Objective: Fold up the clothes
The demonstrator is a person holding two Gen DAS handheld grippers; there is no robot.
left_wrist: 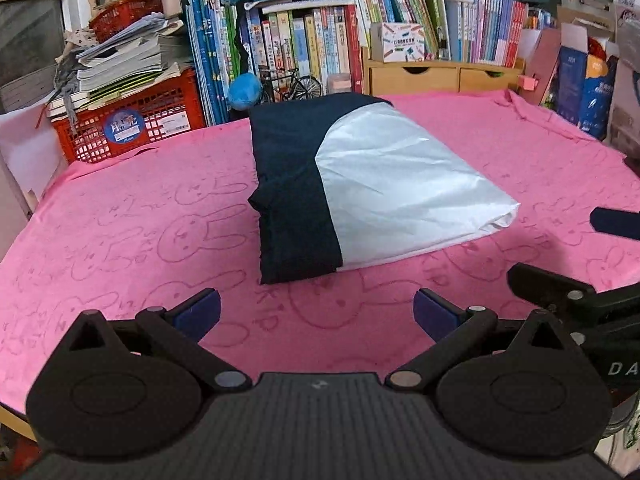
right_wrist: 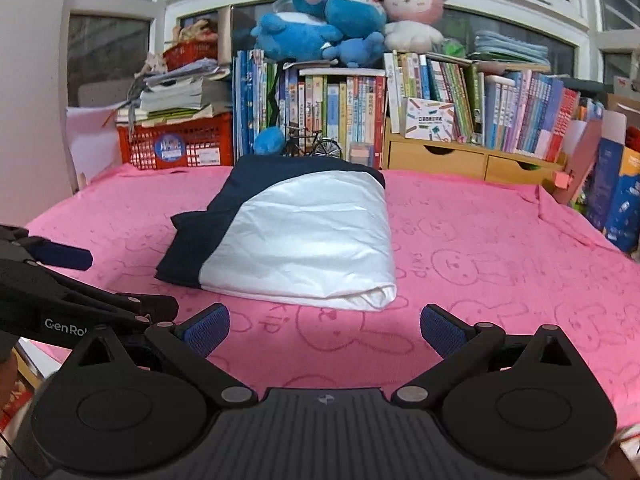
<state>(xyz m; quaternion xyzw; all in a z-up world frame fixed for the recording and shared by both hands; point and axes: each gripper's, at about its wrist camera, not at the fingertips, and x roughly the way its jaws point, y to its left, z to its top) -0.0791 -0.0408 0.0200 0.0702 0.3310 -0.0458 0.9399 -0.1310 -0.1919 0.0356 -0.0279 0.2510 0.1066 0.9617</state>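
Note:
A folded garment (left_wrist: pixel 360 184), navy on the left and white on the right, lies as a neat bundle in the middle of the pink bunny-print cloth (left_wrist: pixel 120 240). It also shows in the right wrist view (right_wrist: pixel 304 240). My left gripper (left_wrist: pixel 317 314) is open and empty, held above the cloth just in front of the bundle. My right gripper (right_wrist: pixel 325 330) is open and empty, also in front of the bundle, near its white folded corner. Each gripper shows at the edge of the other's view: the right one (left_wrist: pixel 568 300) and the left one (right_wrist: pixel 60 264).
The cloth (right_wrist: pixel 500 264) covers the table. Behind it stand a red crate (left_wrist: pixel 132 120) with stacked papers, rows of books (left_wrist: pixel 304 52), a wooden drawer unit (left_wrist: pixel 436 74), plush toys (right_wrist: pixel 320 20) and boxes (left_wrist: pixel 588 80) at the right.

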